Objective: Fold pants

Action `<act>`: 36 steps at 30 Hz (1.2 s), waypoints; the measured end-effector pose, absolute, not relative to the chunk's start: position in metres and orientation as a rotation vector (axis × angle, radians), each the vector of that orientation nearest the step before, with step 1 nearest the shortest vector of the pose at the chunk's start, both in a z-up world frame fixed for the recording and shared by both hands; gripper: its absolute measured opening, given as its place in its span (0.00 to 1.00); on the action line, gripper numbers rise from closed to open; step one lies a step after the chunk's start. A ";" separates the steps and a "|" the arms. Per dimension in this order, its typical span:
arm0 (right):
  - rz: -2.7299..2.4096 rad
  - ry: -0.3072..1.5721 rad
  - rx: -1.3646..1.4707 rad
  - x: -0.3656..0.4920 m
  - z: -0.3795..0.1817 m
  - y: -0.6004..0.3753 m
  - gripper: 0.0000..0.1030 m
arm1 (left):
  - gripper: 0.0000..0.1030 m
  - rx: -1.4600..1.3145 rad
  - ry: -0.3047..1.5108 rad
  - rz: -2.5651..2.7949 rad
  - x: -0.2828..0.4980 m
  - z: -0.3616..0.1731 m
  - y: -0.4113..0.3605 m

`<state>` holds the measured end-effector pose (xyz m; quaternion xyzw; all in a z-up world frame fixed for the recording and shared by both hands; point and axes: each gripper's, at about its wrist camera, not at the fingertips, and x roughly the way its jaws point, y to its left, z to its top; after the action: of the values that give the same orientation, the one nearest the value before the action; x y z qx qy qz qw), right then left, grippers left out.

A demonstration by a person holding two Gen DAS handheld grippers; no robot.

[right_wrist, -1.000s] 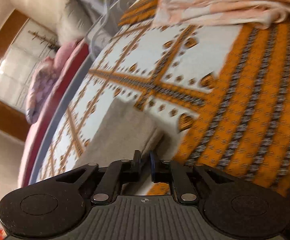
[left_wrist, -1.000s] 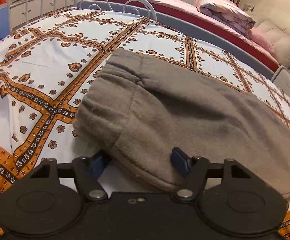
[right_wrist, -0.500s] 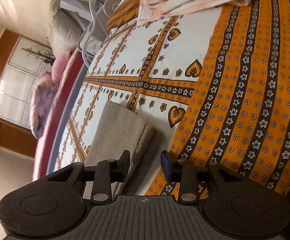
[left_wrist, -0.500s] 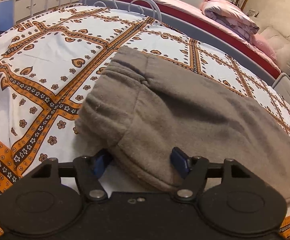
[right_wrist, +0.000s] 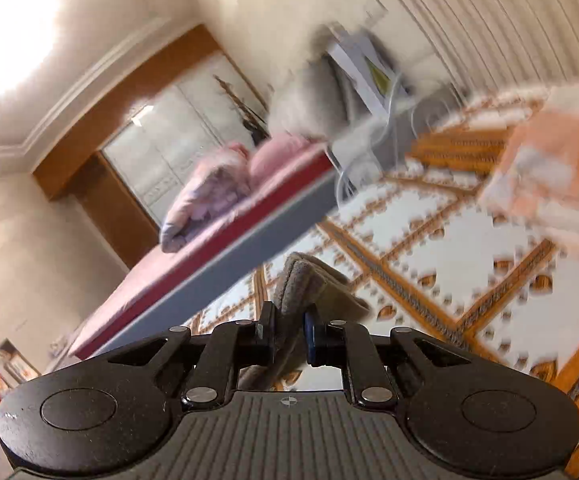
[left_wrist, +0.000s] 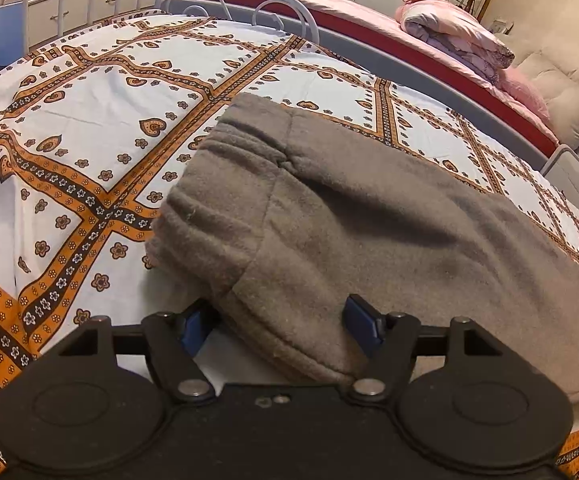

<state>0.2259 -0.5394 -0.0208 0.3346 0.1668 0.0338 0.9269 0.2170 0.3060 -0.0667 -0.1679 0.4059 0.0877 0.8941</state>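
Note:
Grey-brown fleece pants [left_wrist: 369,208] lie on the patterned bedsheet [left_wrist: 89,120], waistband end nearest the left wrist camera. My left gripper [left_wrist: 278,323] straddles the near waistband corner. Its jaws are opening, the cloth lies between the blue pads, and I see no squeeze on it. In the blurred right wrist view, my right gripper [right_wrist: 288,330] has its jaws closing on a folded edge of the pants [right_wrist: 309,276], which it holds raised off the sheet.
A second bed with a pink cover [left_wrist: 329,4] and a rolled quilt [left_wrist: 457,36] runs behind a white metal rail [left_wrist: 217,0]. A folded orange blanket [right_wrist: 549,168] lies on the sheet at the far right of the right wrist view.
The right gripper opened beside the pants' edge, then closed on it, rose and rolled, so the far wall and ceiling came into view. The left gripper kept its place, jaws slightly wider.

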 end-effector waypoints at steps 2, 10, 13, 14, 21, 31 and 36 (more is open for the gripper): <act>-0.009 0.469 0.701 0.240 -0.053 -0.549 0.14 | 0.68 -0.339 0.843 0.172 0.218 -0.067 0.305; -0.274 0.606 0.833 0.240 -0.101 -0.567 0.25 | 0.61 -0.281 0.841 0.173 0.218 -0.061 0.299; -0.126 0.533 1.009 0.221 -0.089 -0.570 0.25 | 0.57 -0.220 0.836 0.172 0.216 -0.055 0.293; -0.051 0.558 1.032 0.222 -0.089 -0.562 0.25 | 0.57 -0.210 0.834 0.173 0.215 -0.053 0.292; 0.248 0.769 0.974 0.234 -0.115 -0.434 0.25 | 0.57 -0.215 0.818 0.177 0.203 -0.045 0.293; 0.381 0.880 1.102 0.249 -0.130 -0.353 0.25 | 0.59 -0.200 0.801 0.123 0.180 -0.041 0.292; 0.409 0.949 1.116 0.263 -0.135 -0.342 0.25 | 0.59 -0.204 0.796 0.139 0.175 -0.040 0.297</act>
<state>0.2628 -0.3416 -0.1348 0.5057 0.4302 0.1852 0.7245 0.1746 0.2974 -0.0397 -0.0992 0.3864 0.0676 0.9145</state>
